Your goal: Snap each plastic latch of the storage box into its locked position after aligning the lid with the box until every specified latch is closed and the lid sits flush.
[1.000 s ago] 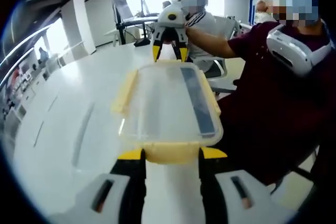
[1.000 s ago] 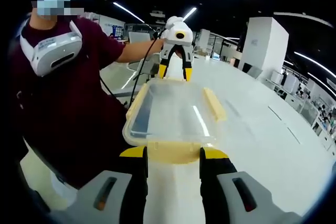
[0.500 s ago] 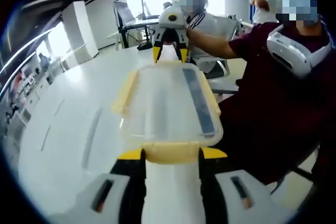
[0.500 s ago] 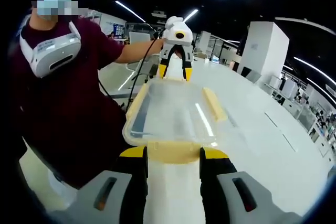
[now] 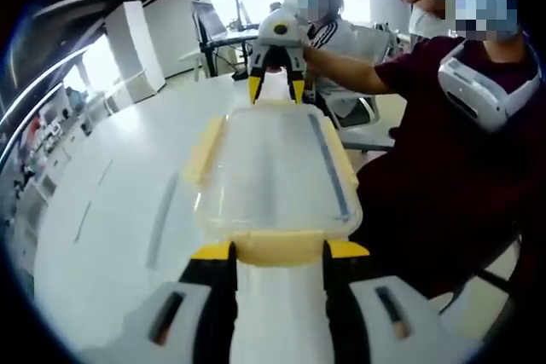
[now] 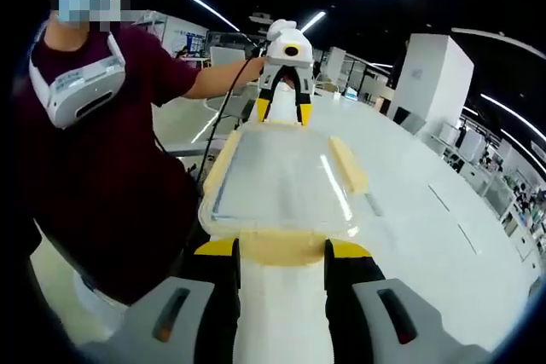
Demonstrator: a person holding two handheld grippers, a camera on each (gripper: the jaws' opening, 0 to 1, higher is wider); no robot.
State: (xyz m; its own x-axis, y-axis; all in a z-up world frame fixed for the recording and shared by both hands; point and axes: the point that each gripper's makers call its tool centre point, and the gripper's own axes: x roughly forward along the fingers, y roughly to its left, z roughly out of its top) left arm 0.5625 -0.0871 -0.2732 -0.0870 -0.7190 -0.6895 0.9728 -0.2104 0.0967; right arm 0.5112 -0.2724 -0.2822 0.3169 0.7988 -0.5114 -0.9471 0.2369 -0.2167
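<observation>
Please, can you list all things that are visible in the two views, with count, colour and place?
box: one, clear with yellow latches, held between the two grippers over the table
side latch: one, yellow, sticking out from the box's long side
table: one, white, under the box
seated person: one, white jacket, behind the table
left gripper: one, yellow tips, at the box's near end latch
right gripper: one, yellow tips, at the opposite end latch

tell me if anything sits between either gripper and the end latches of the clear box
Nothing visible does. The left gripper has its jaws on either side of the yellow plastic end latch of the clear plastic storage box, and the right gripper meets the opposite yellow end latch the same way.
</observation>
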